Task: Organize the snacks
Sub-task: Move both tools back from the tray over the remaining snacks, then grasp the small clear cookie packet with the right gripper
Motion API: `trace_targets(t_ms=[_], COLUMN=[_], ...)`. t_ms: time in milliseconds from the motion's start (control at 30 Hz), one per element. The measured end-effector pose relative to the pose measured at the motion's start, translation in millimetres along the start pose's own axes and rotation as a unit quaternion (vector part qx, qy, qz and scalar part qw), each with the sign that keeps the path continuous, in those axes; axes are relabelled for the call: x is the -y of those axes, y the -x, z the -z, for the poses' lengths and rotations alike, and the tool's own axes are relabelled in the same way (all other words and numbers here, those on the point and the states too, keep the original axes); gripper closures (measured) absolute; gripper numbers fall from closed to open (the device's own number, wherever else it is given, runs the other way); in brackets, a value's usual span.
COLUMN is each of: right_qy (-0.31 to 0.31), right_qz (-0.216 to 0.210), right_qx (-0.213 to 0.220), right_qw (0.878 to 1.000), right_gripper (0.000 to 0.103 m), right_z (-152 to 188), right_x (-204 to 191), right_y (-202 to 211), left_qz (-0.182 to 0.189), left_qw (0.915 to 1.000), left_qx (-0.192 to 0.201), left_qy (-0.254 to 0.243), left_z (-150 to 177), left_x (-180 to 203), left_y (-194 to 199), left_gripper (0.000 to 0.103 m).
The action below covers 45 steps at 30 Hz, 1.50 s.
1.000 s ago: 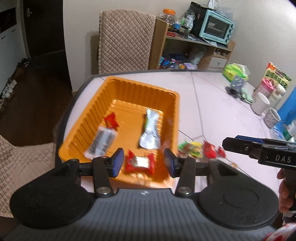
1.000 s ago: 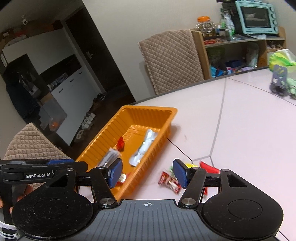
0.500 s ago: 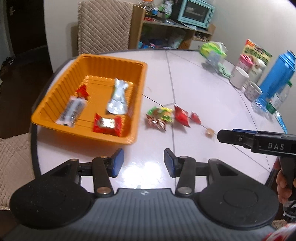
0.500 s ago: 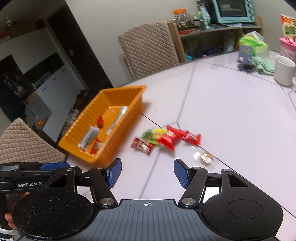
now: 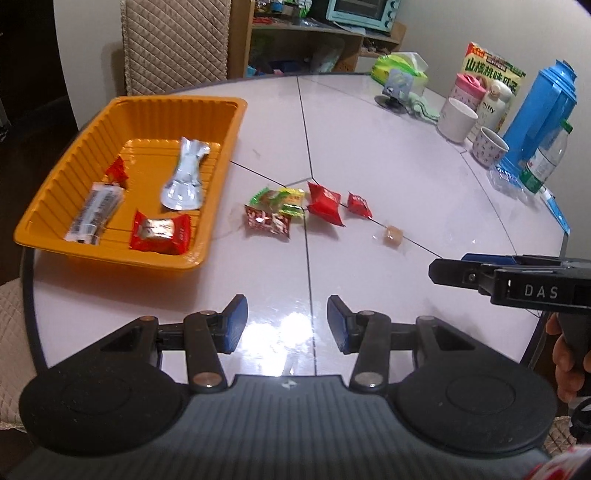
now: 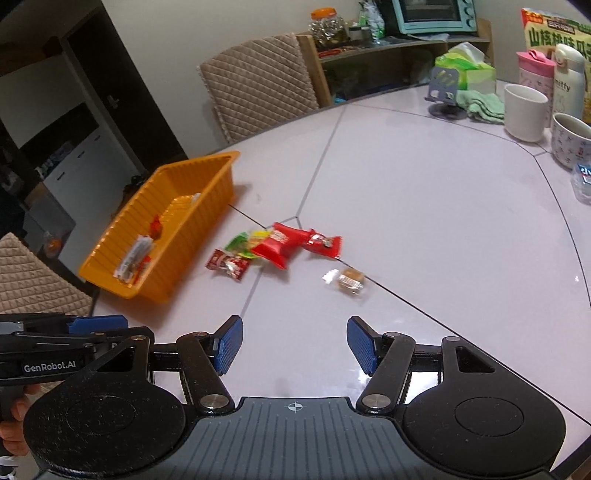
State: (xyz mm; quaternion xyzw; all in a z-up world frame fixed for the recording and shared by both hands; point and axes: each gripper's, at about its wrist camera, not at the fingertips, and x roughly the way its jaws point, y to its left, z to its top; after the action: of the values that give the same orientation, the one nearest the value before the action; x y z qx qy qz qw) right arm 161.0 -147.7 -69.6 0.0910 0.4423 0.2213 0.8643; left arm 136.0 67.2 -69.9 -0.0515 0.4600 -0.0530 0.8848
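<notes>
An orange tray point(image 5: 225, 147) point(image 6: 207, 206) sits at the table's left and holds a silver pouch point(image 5: 186, 175), a red packet point(image 5: 160, 232), a small red candy point(image 5: 117, 171) and a striped bar point(image 5: 94, 214). Loose snacks lie to its right: a green-yellow candy point(image 5: 284, 199), a red patterned packet point(image 5: 266, 220), two red packets point(image 5: 324, 202) point(image 5: 359, 204) and a clear-wrapped brown sweet point(image 5: 391, 236) point(image 6: 349, 280). My left gripper point(image 5: 287, 325) hangs open over bare table near the front edge. My right gripper point(image 6: 293, 345) is open too, nothing between its fingers.
At the far right stand mugs point(image 5: 458, 120), a pink cup point(image 5: 469, 88), a blue flask point(image 5: 543, 110), a water bottle point(image 5: 545, 162), a snack box point(image 5: 495, 68) and a tissue pack point(image 5: 399, 66). A quilted chair point(image 6: 258, 81) and a shelf with a teal oven point(image 6: 432, 14) are behind.
Both grippers have drawn back from the tray toward the table's near edge. The red packet that sat between the left fingers now lies in the tray.
</notes>
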Motion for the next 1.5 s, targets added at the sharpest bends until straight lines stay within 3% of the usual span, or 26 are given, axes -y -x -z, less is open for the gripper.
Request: trace_targets(t_ms=[700, 1000, 1333, 1500], right_qy=[0.076, 0.140, 0.206, 0.214], right_qz=[0.014, 0.012, 0.010, 0.008], right_qx=[0.003, -0.014, -0.032, -0.040], right_qw=[0.997, 0.990, 0.978, 0.976], right_gripper=[0.042, 0.055, 0.058, 0.066], right_z=[-13.4, -25.2, -27.1, -27.1], right_x=[38.9, 36.1, 34.0, 35.0], right_y=[-43.8, -74.9, -98.2, -105.1], left_qz=[-0.027, -0.029, -0.027, -0.025], left_qw=[0.9994, 0.9992, 0.9991, 0.9990], left_qx=[-0.006, -0.010, -0.018, -0.019], left_qy=[-0.019, -0.025, -0.029, -0.030], left_z=[-18.4, -28.2, -29.0, -30.9], left_x=[31.1, 34.2, 32.1, 32.2], left_y=[-52.1, -67.9, -77.9, -81.0], left_gripper=[0.060, 0.060, 0.060, 0.060])
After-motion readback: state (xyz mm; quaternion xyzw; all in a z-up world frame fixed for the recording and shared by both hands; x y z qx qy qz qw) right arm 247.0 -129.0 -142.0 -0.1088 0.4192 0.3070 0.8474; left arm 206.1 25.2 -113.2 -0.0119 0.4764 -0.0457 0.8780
